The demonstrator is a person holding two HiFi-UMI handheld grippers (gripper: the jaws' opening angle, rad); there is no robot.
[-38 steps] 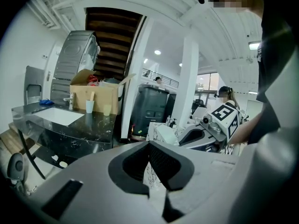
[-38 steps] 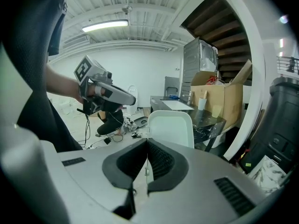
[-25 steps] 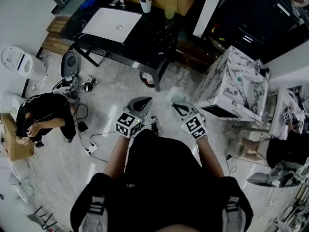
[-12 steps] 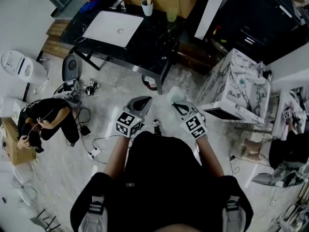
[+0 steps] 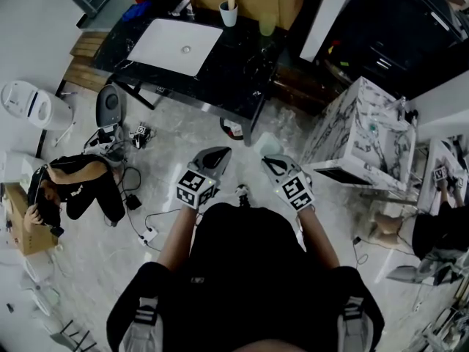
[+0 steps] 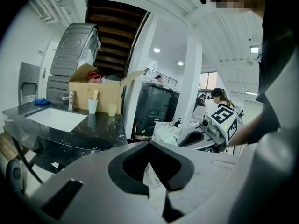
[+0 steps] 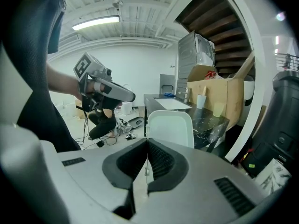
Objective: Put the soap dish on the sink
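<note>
Black marble counter (image 5: pixel 227 64), white sink (image 5: pixel 176 42) inset; right gripper (image 5: pixel 271 160) jaws clamp soap dish (image 7: pixel 170 127); left gripper (image 5: pixel 217 153) jaws closed.

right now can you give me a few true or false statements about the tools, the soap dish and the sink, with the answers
1. The right tool is shut on the soap dish. True.
2. The soap dish lies on the sink. False: it is held up in the right tool, well short of the sink.
3. A white cup stands on the black counter near the sink. True.
4. The left tool grips a cup. False: its jaws are together with nothing between them.
</note>
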